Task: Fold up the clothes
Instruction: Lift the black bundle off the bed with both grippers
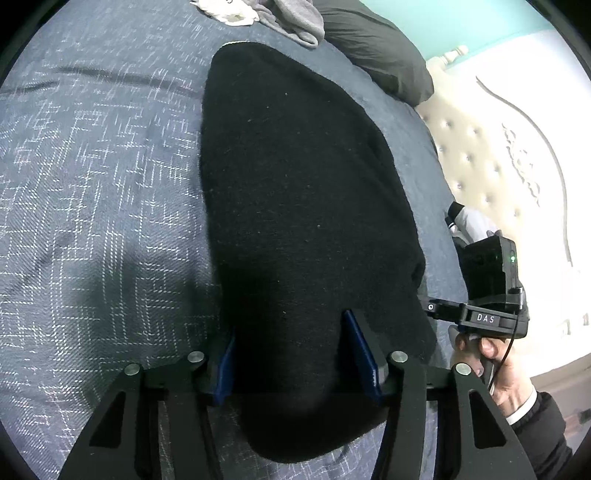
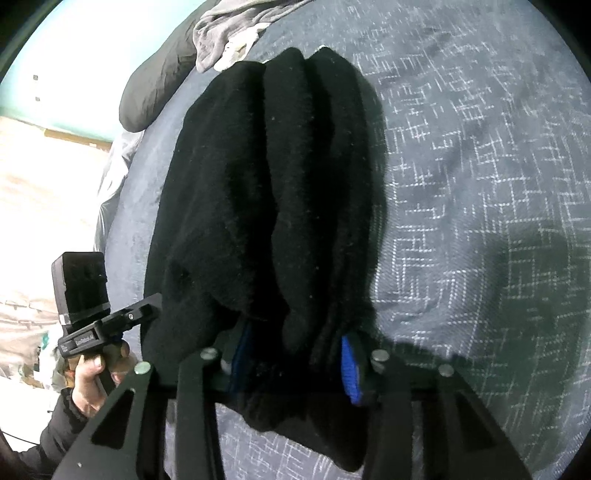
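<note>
A black fleecy garment (image 1: 295,184) lies lengthwise on the blue patterned bedspread (image 1: 92,184), folded into a long thick bundle. Its near end fills the gap of my left gripper (image 1: 291,365), whose blue pads (image 1: 364,358) press on it from both sides. In the right wrist view the same garment (image 2: 266,184) shows several lengthwise folds, bunched together where my right gripper (image 2: 291,365) is shut on them. The garment's end droops below both grippers. Each view shows the other gripper's hand (image 1: 506,376) (image 2: 88,380) beside the garment.
A heap of grey and white clothes (image 1: 291,18) and a dark pillow (image 1: 376,48) lie at the far end of the bed. A cream tufted headboard (image 1: 472,155) runs along one side. Open bedspread (image 2: 480,184) spreads on the other side.
</note>
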